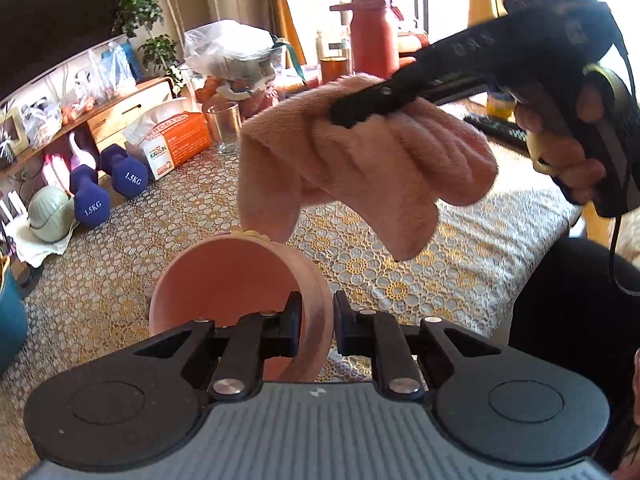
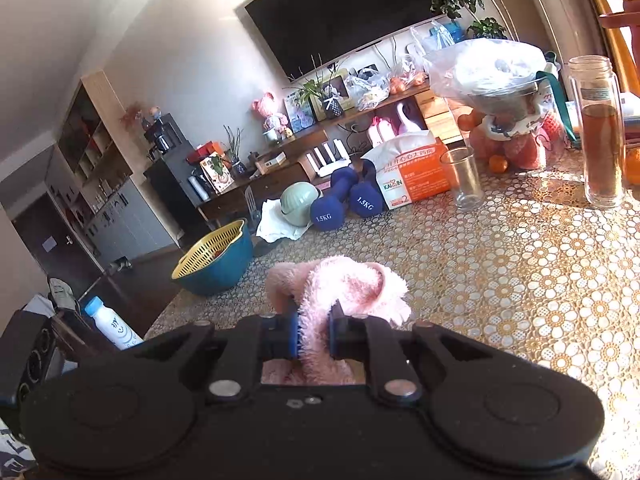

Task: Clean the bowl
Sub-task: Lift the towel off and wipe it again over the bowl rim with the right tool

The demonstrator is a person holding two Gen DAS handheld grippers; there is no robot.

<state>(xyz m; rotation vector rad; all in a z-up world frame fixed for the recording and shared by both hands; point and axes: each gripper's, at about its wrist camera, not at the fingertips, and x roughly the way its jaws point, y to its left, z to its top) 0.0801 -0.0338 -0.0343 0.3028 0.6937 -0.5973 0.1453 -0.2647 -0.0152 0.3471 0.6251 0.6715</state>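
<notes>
A pink bowl (image 1: 224,280) hangs tilted above the table, its opening turned up and to the left. My left gripper (image 1: 316,320) is shut on the bowl's right rim, one finger inside the wall and one outside. A fluffy pink cloth (image 1: 360,160) droops just above and to the right of the bowl, not touching it as far as I can tell. My right gripper (image 1: 360,108), held by a hand (image 1: 568,160), is shut on the cloth. In the right wrist view the cloth (image 2: 340,284) bunches between that gripper's (image 2: 314,332) blue pads; the bowl is out of that view.
The table has a gold lace-pattern cover (image 1: 440,264). On it stand an empty glass (image 1: 226,128), an orange tissue box (image 1: 176,144), two blue dumbbells (image 1: 104,184), a green lidded pot (image 1: 50,212), a teal and yellow colander bowl (image 2: 216,256), a tea bottle (image 2: 600,136) and a bagged fruit dish (image 2: 492,76).
</notes>
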